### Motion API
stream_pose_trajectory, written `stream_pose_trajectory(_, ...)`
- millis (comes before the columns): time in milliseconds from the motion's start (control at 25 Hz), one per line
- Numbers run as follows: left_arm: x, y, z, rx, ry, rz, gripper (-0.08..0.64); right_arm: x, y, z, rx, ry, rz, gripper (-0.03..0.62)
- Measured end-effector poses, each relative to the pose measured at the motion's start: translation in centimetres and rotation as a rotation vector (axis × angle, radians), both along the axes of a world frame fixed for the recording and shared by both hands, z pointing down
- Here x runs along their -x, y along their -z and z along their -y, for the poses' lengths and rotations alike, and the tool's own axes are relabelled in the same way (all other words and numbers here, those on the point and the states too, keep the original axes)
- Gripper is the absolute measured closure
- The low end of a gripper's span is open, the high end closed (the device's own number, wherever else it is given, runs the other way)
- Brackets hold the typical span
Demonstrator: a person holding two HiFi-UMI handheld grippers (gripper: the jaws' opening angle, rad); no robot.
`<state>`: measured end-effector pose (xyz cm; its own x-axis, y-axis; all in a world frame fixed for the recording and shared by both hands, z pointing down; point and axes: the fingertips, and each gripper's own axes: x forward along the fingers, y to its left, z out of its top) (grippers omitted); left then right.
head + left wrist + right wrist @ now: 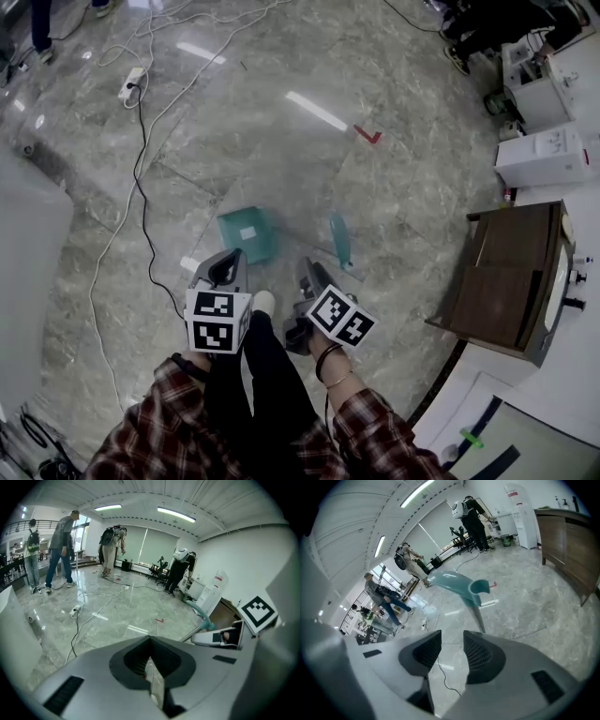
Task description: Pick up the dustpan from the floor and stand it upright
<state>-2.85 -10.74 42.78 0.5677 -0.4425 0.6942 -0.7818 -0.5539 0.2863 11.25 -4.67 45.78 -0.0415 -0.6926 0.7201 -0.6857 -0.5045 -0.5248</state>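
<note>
Teal dustpan (246, 234) on marble floor (281, 159) near right hand-held gripper (451, 634), jaws apart.

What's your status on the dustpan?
Left gripper shut, empty; right gripper open, empty. Dustpan on the floor ahead, handle raised, unheld. Cable off left, not in the way.

The dustpan (247, 234) sits on the floor (375, 187) just ahead of the left hand-held gripper (225, 269); a pole handle (339, 239) is to its right, a cabinet (506, 281) farther right
</note>
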Motion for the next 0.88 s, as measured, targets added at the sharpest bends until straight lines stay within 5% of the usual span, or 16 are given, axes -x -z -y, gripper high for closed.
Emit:
stream_pose_trajectory(480, 1.3, 15.5, -0.6, -0.110, -0.003, -0.086, 0.558, 3.9, 18.1, 1.8, -0.226, 0.197, 0.058, 0.456)
stream_pose_trajectory(880, 1.0, 25.2, -2.9, -0.259, -0.024, -0.155, 0.558, 4.9, 31.0, -0.1, -0.467, 0.376, -0.105, 0.457)
